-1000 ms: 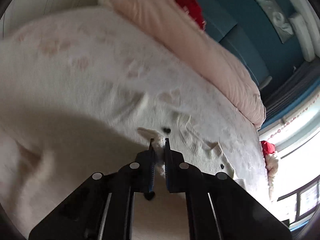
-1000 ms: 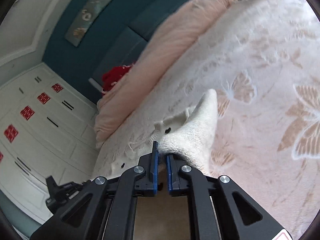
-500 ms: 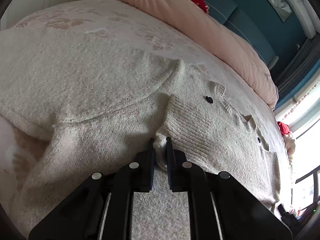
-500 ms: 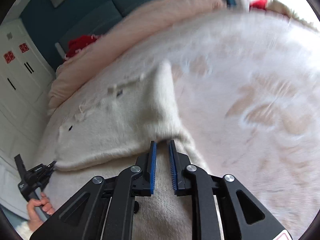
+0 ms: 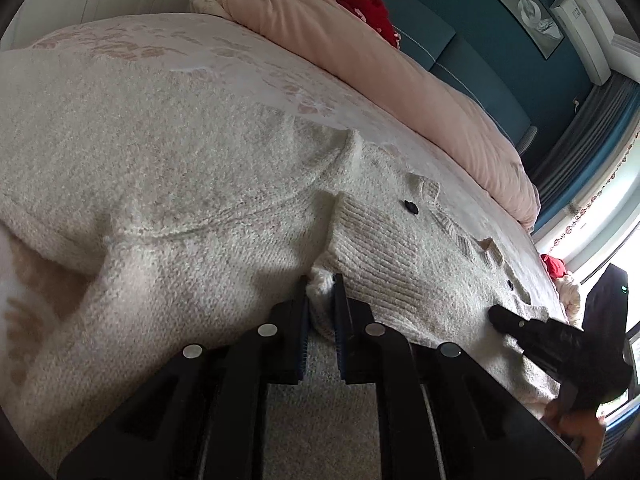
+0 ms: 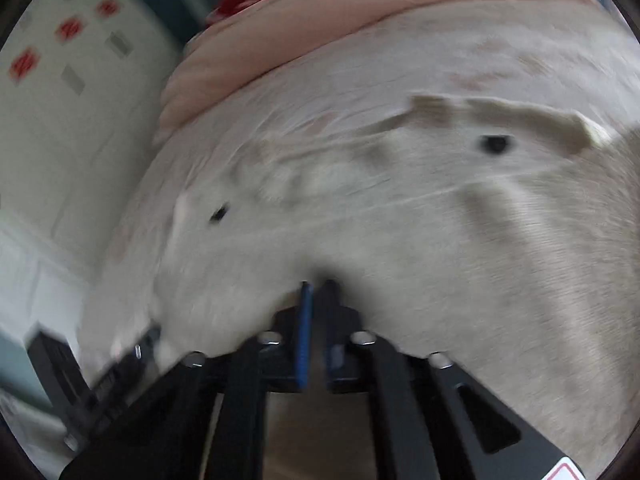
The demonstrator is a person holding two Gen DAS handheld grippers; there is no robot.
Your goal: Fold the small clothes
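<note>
The left gripper (image 5: 321,294) had its fingers nearly closed, pinching the cream cardigan (image 5: 224,200) hem. The right gripper (image 6: 316,292) likewise clamped the cardigan, which lay on the bed (image 5: 168,52).

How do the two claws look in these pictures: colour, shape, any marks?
Both are black, angular linkage frames with round silver screws. The left claw has dark ribbed finger pads; the right claw has a blue ribbed pad and a red-and-white sticker at its base. No cables or sleeves show.
</note>
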